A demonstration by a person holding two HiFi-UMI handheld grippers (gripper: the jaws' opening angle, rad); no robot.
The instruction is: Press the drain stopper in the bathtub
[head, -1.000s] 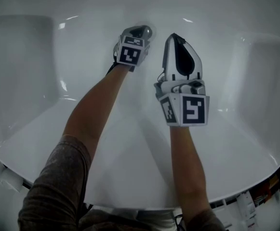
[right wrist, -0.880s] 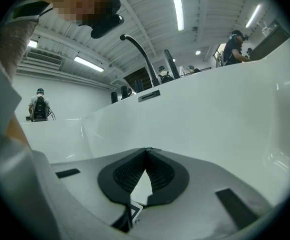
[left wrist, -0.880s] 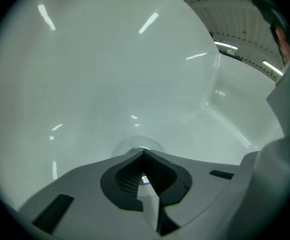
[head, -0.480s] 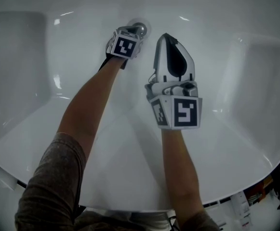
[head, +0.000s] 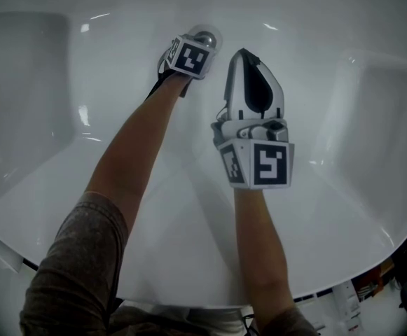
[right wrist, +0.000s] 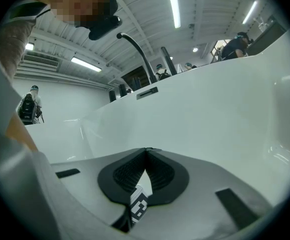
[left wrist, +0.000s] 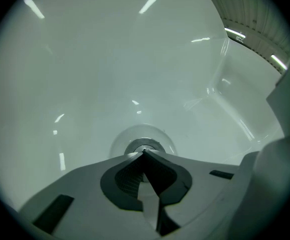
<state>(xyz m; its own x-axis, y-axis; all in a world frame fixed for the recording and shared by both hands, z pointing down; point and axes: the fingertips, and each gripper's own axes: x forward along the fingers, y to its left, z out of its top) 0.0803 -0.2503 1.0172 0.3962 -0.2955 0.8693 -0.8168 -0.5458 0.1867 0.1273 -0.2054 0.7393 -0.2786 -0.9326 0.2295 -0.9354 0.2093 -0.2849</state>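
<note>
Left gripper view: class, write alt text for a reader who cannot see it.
The left gripper, jaws shut, points its tips at the round metal drain stopper in the floor of a white bathtub. Whether the tips touch the stopper cannot be told.

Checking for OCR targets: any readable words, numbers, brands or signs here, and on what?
No readable text anywhere.
Marker cubes on the left gripper and right gripper: black-and-white square patterns only, no letters.
White containers beyond the bathtub rim: too small and blurred to read.
</note>
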